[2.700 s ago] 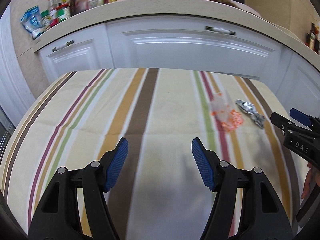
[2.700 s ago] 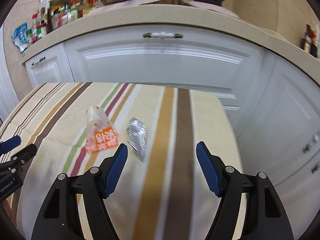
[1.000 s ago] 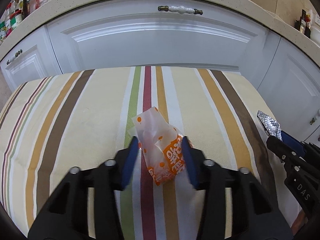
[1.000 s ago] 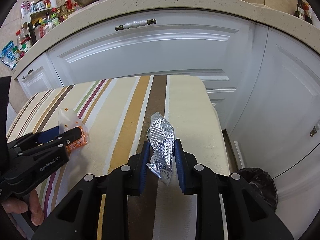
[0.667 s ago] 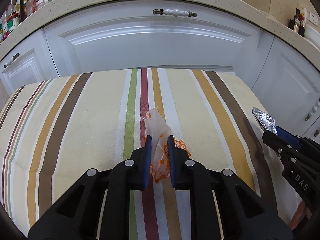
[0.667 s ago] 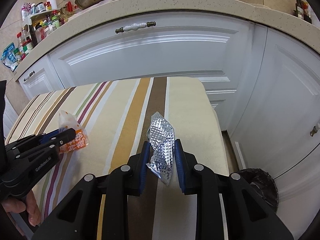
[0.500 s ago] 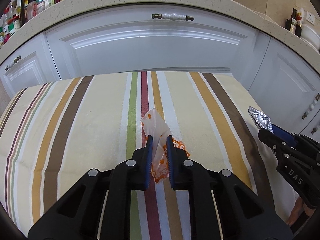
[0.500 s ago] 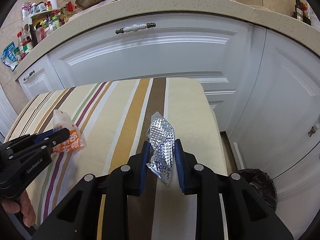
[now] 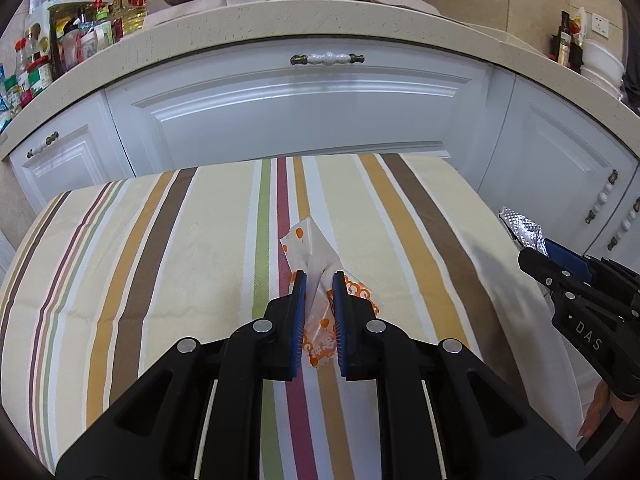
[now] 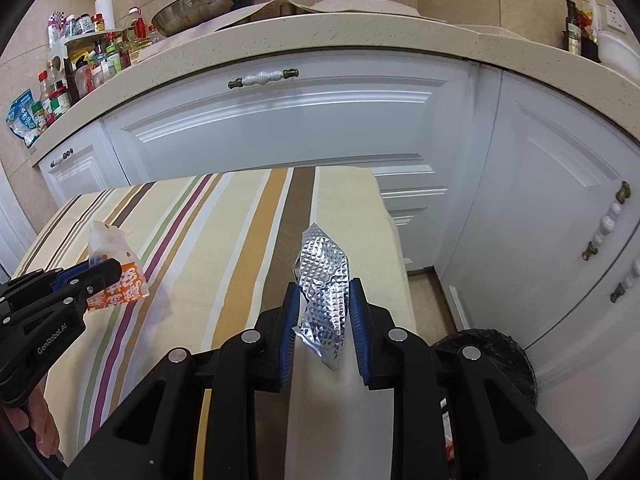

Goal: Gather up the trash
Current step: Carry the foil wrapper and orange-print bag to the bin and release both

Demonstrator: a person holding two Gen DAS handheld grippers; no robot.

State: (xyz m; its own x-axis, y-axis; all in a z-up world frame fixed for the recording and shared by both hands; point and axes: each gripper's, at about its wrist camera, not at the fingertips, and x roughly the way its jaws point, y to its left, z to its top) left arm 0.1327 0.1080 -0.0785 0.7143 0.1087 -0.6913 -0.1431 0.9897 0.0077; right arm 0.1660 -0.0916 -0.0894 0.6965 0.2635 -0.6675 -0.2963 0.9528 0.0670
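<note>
My left gripper (image 9: 319, 278) is shut on an orange-and-white snack wrapper (image 9: 310, 246), pinched between its blue pads above the striped tablecloth (image 9: 160, 260). The same wrapper (image 10: 116, 258) shows at the left of the right wrist view, in the left gripper (image 10: 106, 270). My right gripper (image 10: 322, 292) is shut on a crumpled silver foil wrapper (image 10: 324, 280), held off the table near its right edge. That foil wrapper (image 9: 522, 230) and right gripper (image 9: 538, 254) appear at the right of the left wrist view.
White kitchen cabinets (image 9: 312, 116) stand right behind the table under a speckled counter (image 9: 280, 20) with bottles, a wok and a pot. A bin lined with a black bag (image 10: 496, 356) sits on the floor to the right of the table.
The left gripper's jaws closed on the orange wrapper and lifted it off the cloth. Both grippers have risen and drawn back a little, the right one still holding the foil.
</note>
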